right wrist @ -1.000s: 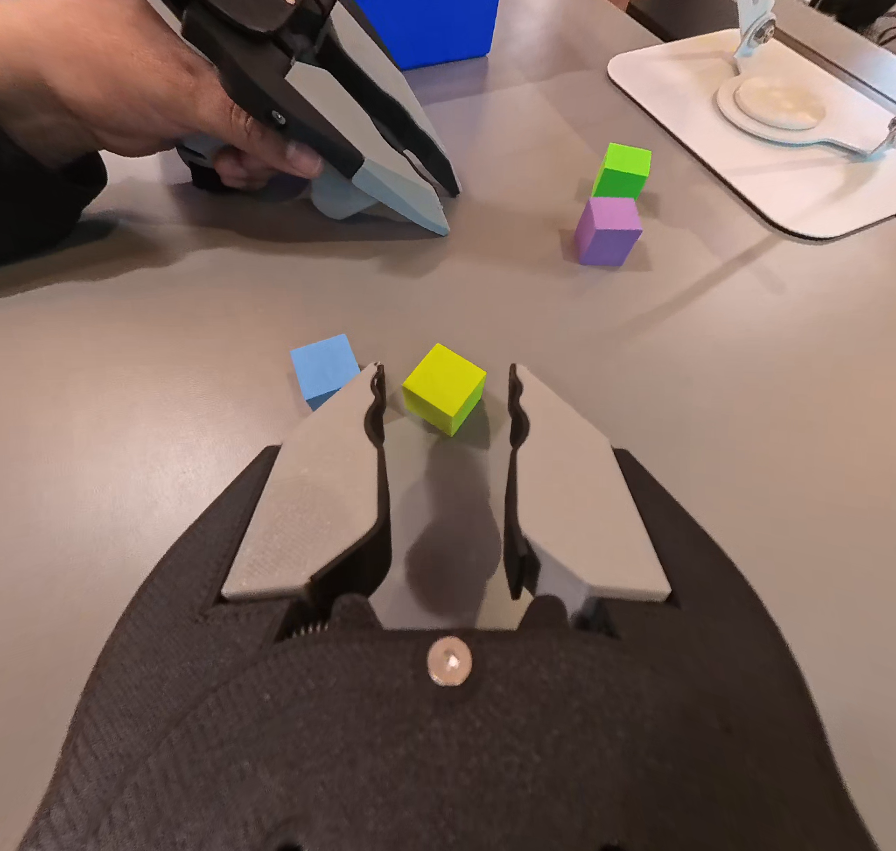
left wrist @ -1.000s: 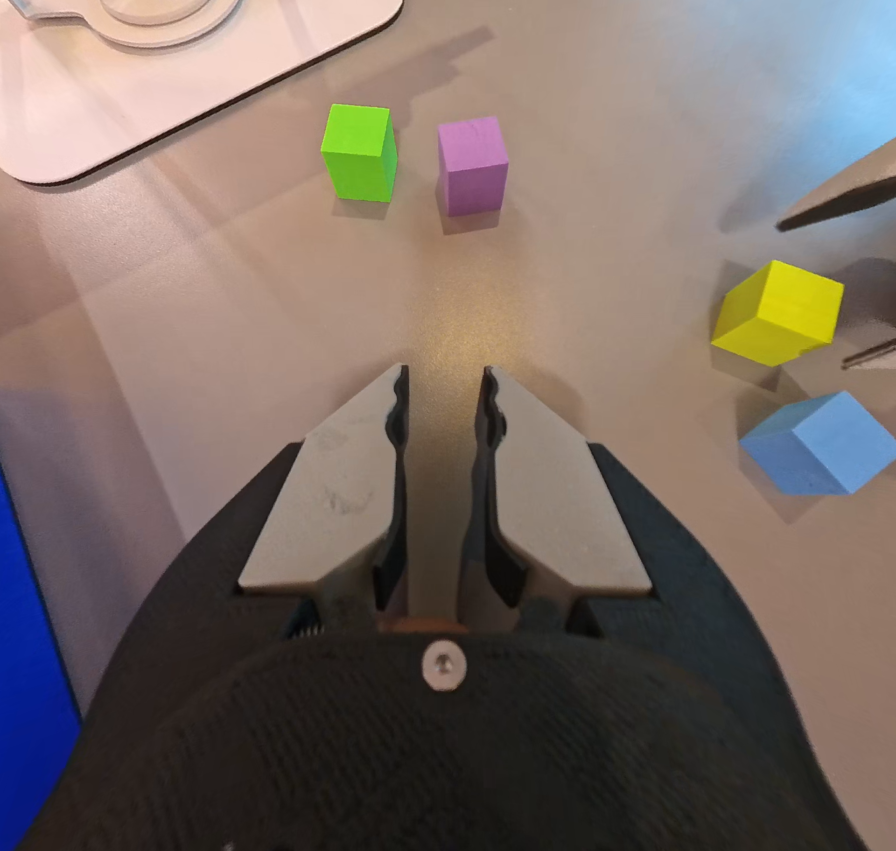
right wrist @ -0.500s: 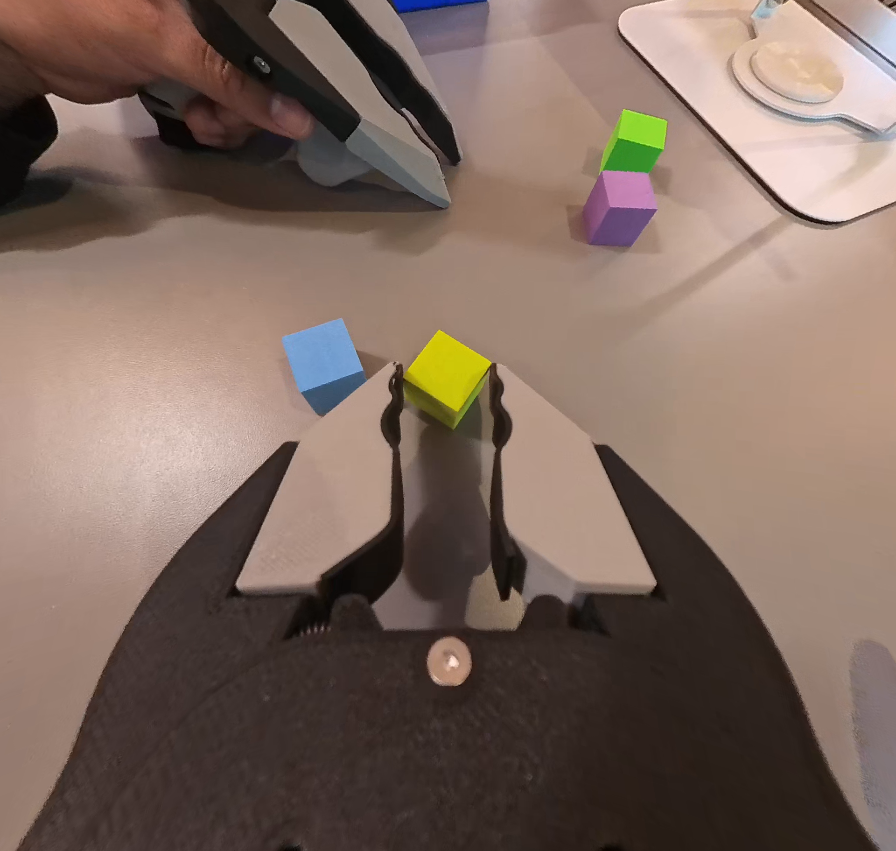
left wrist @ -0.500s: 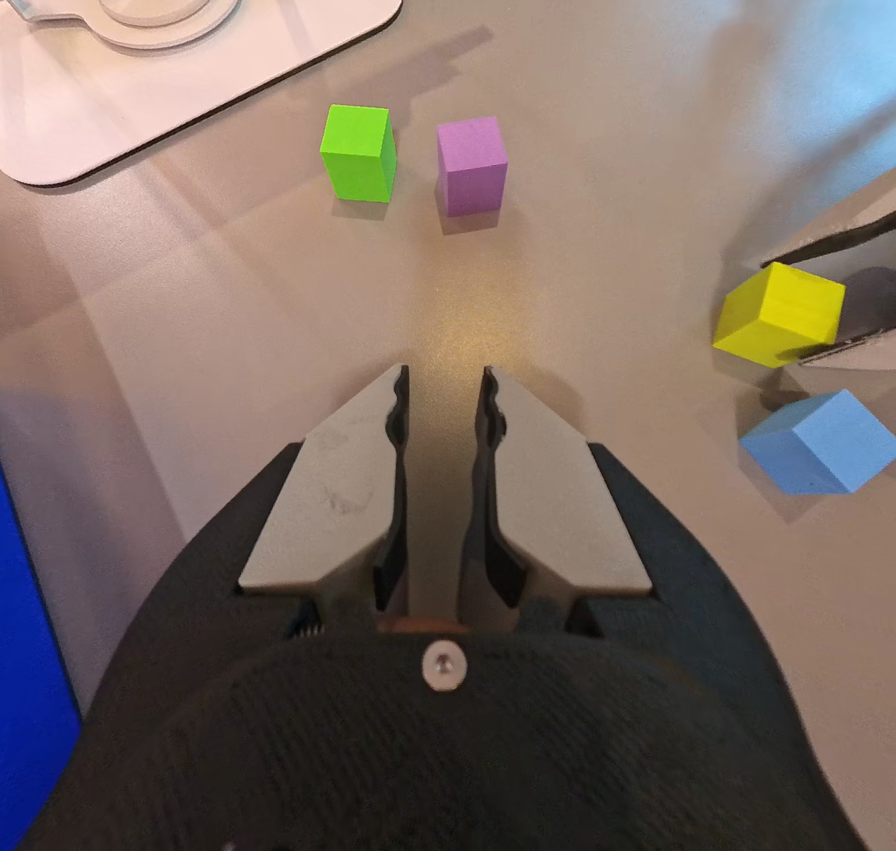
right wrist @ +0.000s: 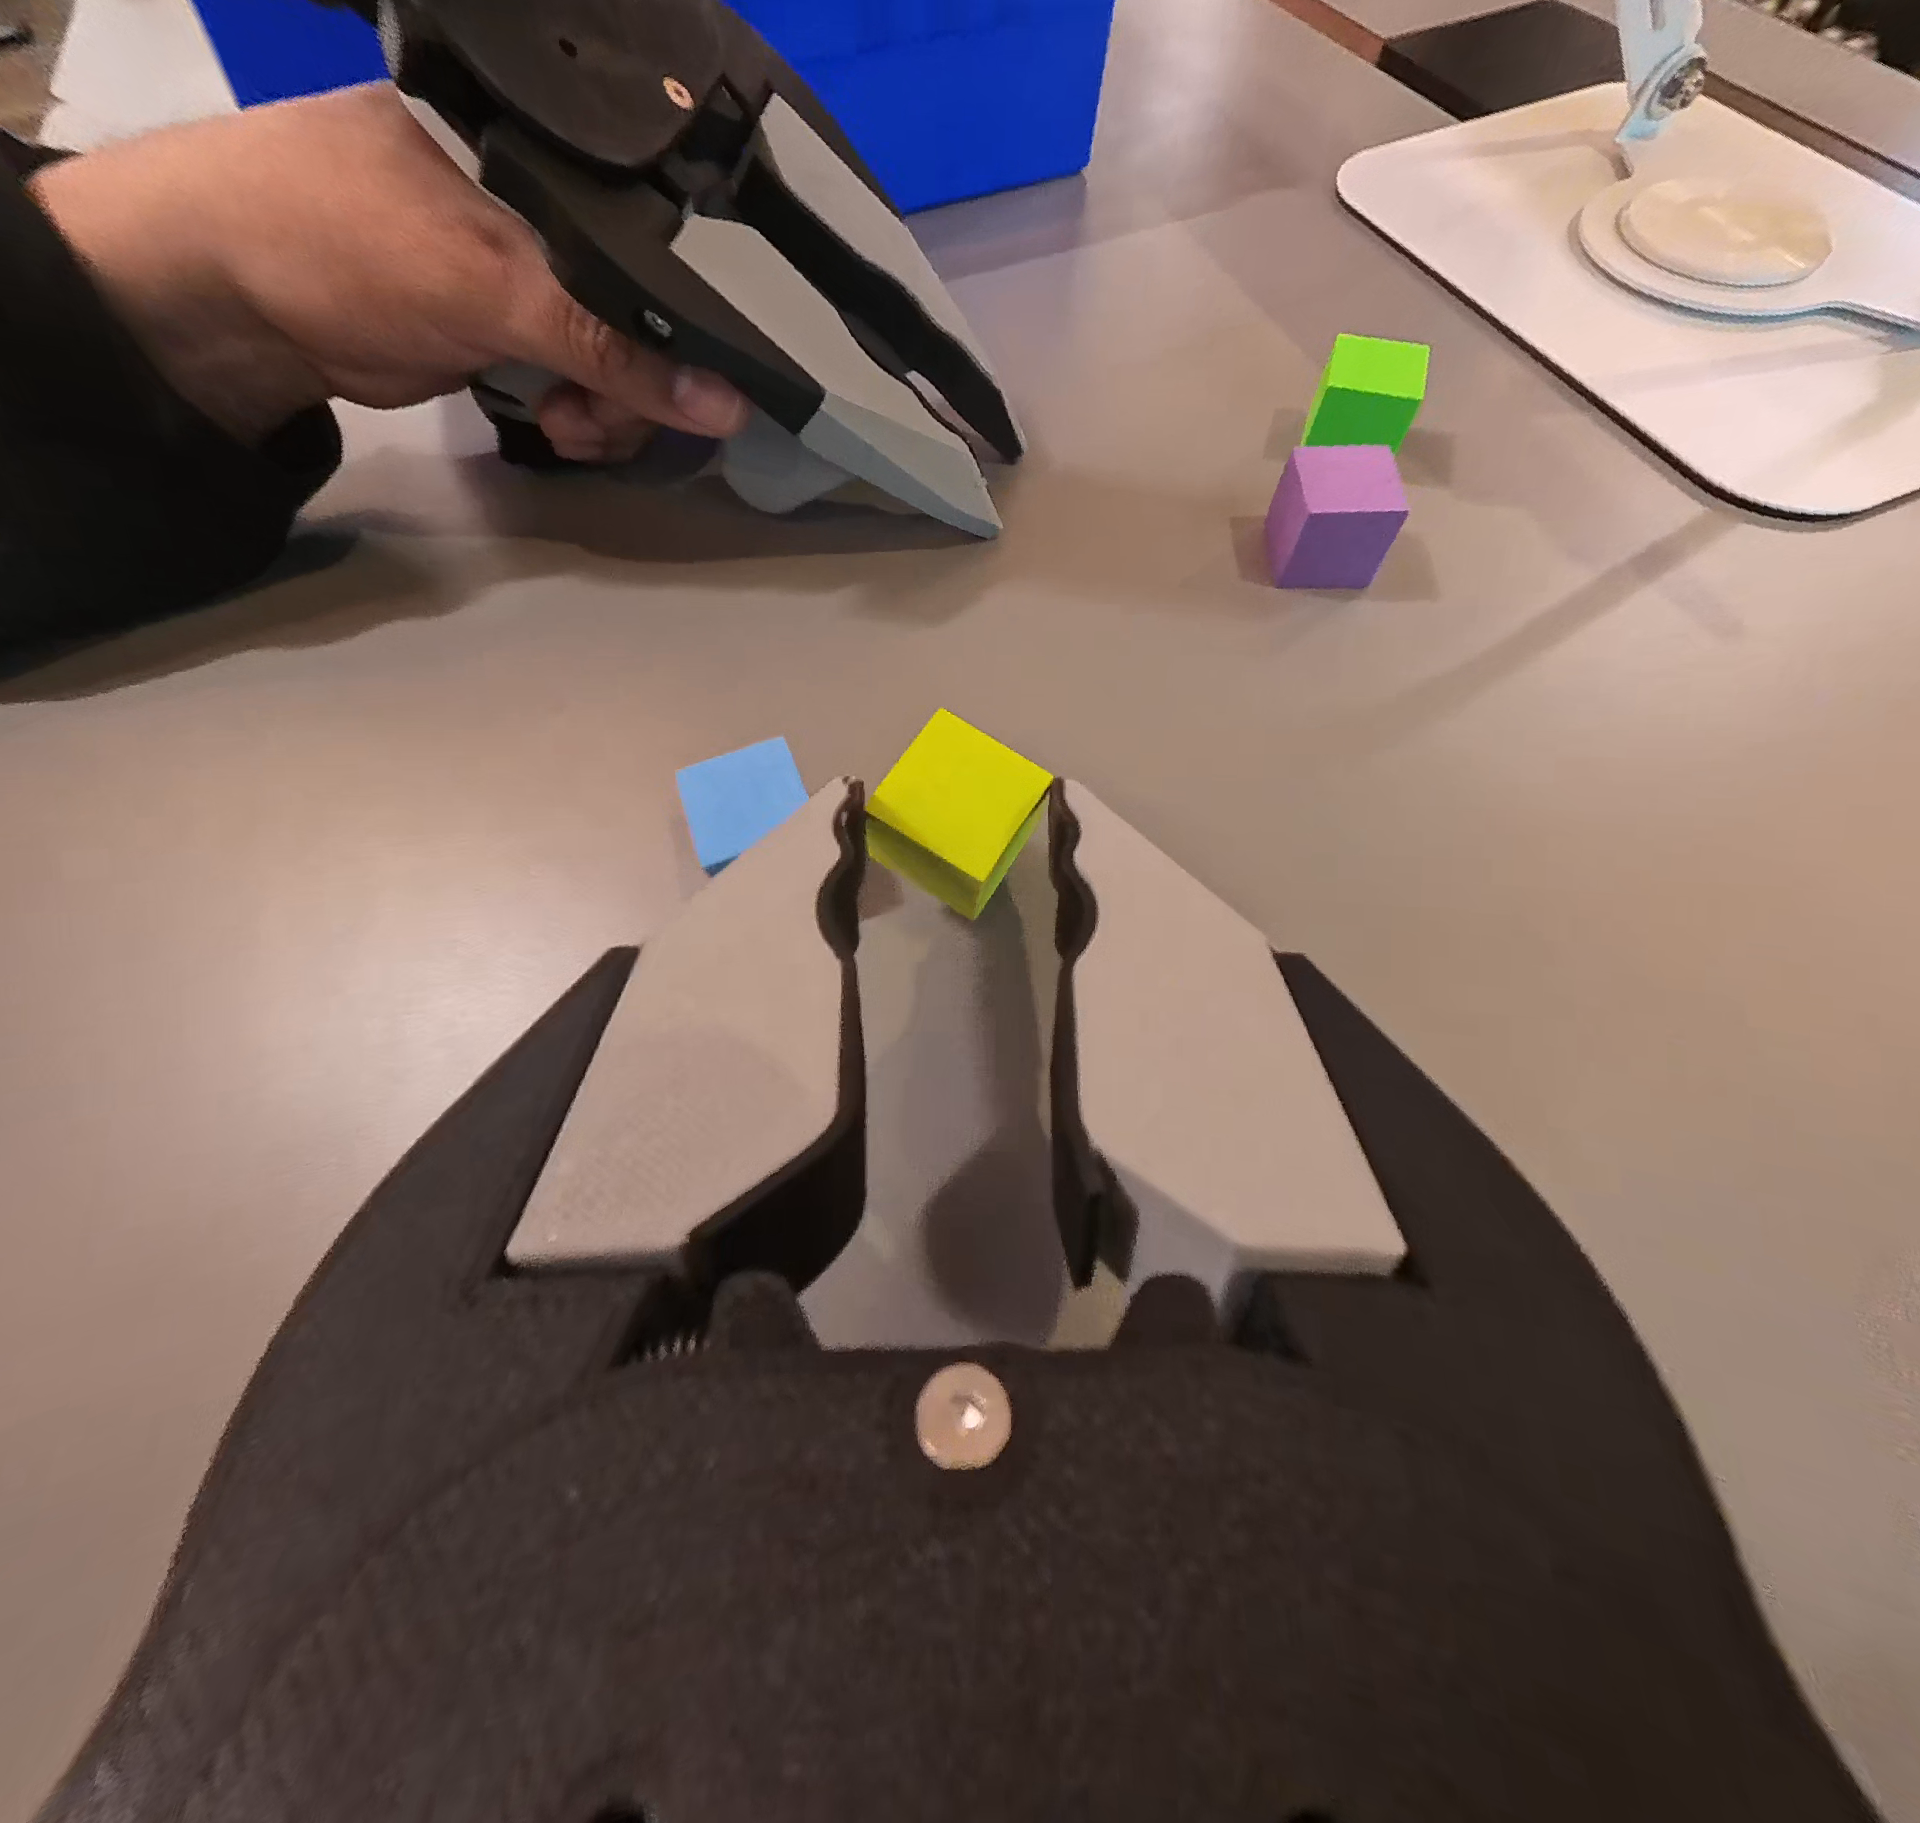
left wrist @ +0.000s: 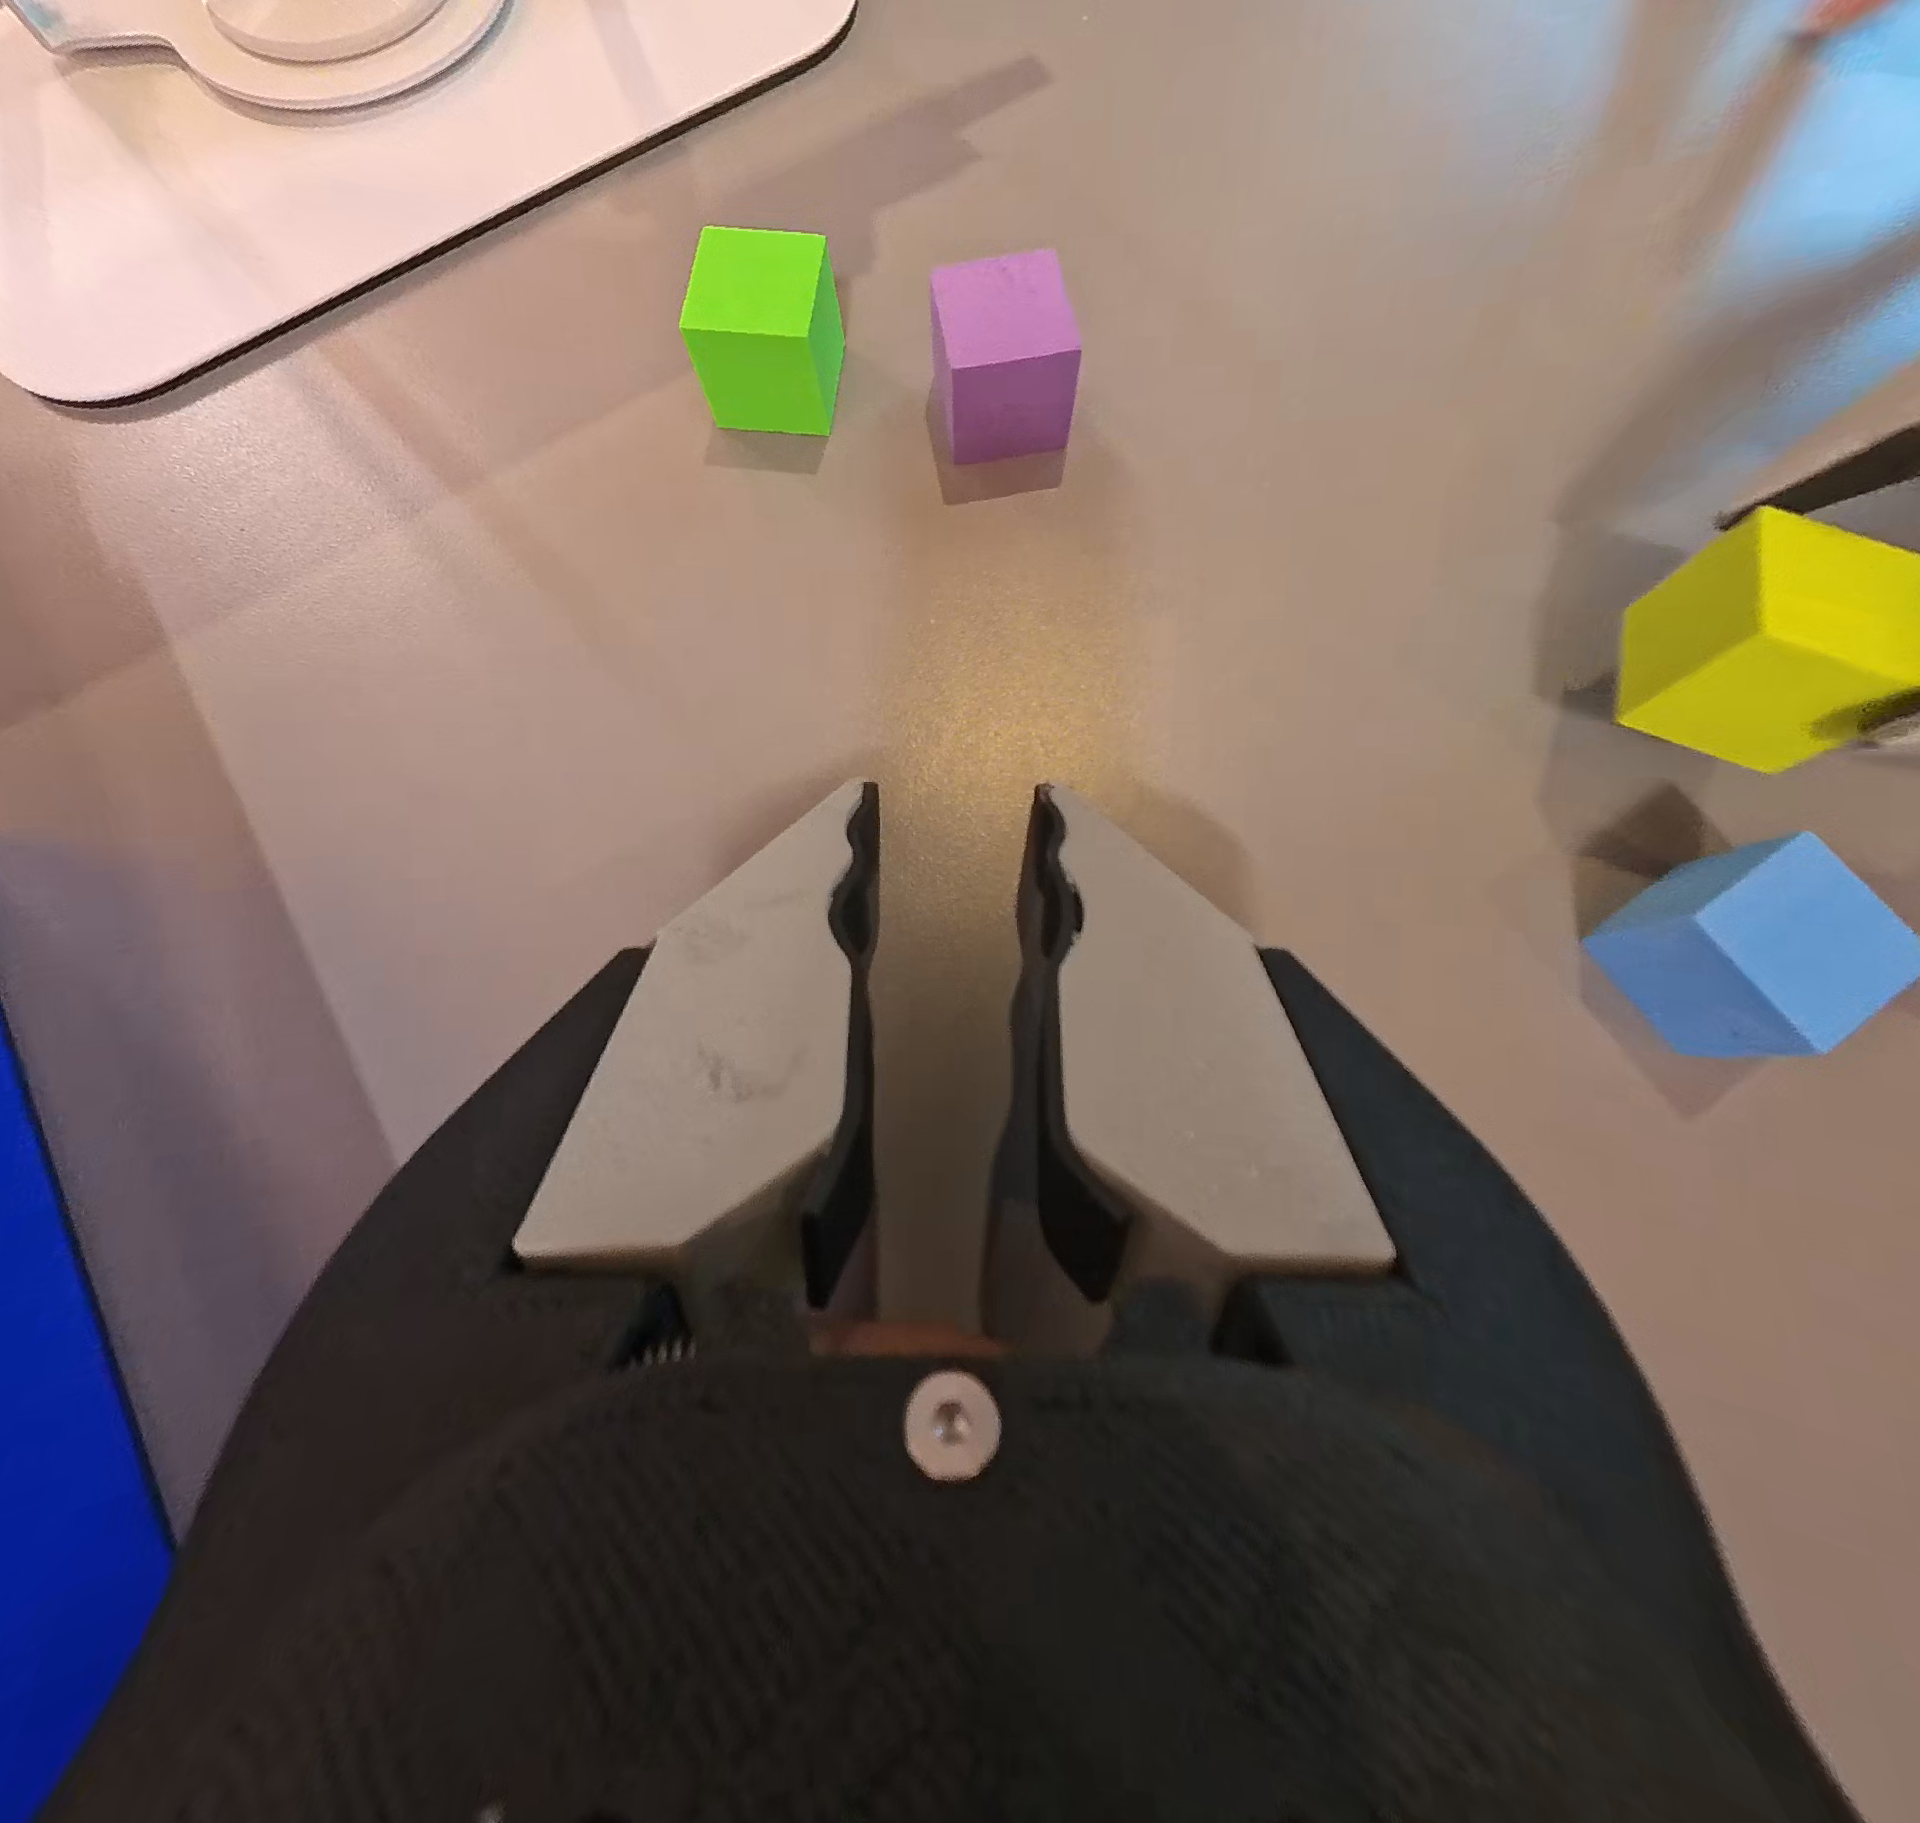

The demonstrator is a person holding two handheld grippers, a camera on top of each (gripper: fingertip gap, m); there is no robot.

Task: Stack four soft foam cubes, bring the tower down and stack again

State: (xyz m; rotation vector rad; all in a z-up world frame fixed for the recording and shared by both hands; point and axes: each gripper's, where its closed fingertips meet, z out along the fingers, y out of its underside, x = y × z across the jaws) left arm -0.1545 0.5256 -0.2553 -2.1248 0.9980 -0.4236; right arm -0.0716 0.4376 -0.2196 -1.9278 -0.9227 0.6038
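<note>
The yellow cube [right wrist: 958, 809] was pinched at its two side corners between the fingertips of the right tongs [right wrist: 951, 797], turned corner-on toward the camera and raised clear of the bench [right wrist: 1455, 890], its shadow falling below it in the left wrist view. The blue cube [right wrist: 740, 799] lay on the bench just beside the left finger of the right tongs, partly hidden behind that finger. The left tongs [left wrist: 954, 794] were seen narrowly parted, with only bare bench between the fingers and nothing gripped; in the right wrist view they were held by a hand [right wrist: 343, 267], tips down near the bench surface. The green cube [left wrist: 764, 341] and the purple cube [left wrist: 1006, 352] stood side by side, slightly apart, ahead of the left tongs and near the edge of a white base plate [left wrist: 436, 184]. A blue bin [right wrist: 935, 48] was seen toward the far edge of the bench.
</note>
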